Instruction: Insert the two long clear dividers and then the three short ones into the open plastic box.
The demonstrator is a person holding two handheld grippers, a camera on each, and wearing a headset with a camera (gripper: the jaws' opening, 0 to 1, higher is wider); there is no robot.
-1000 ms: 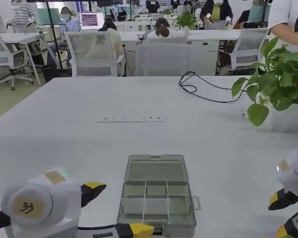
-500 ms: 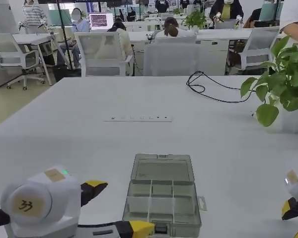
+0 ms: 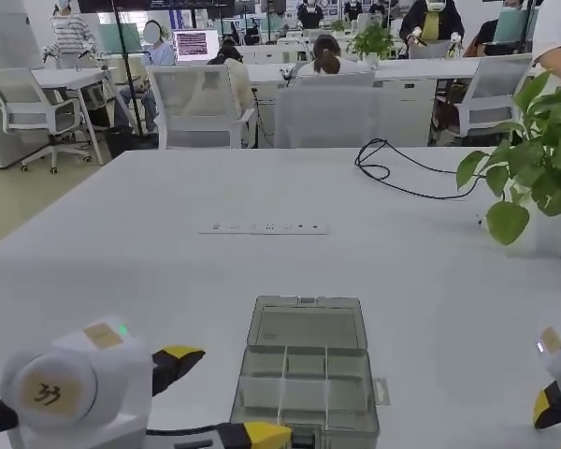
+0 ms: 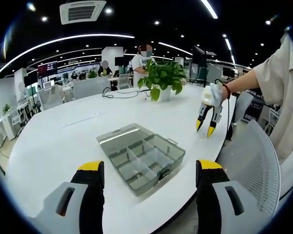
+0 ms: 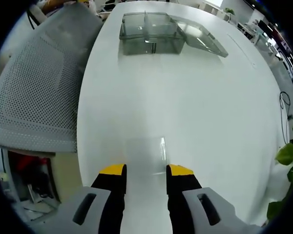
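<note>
Box [image 3: 306, 327] open on desk [image 3: 262, 262]; dividers [image 3: 304, 379] look seated. L hand-held gripper [image 4: 150, 165] wide, empty, by box. R hand-held gripper [image 5: 146, 169] narrow, empty, well apart. Check slots; press evenly w/ closed tips.

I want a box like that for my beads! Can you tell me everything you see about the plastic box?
The plastic box is see-through smoky grey plastic, flat and rectangular. It is open: its lid lies folded back flat on the white table, on the far side. Clear dividers stand inside, splitting it into small compartments that look empty. A latch sits on its front edge. It rests level near the table's near edge; only the table touches it.
</note>
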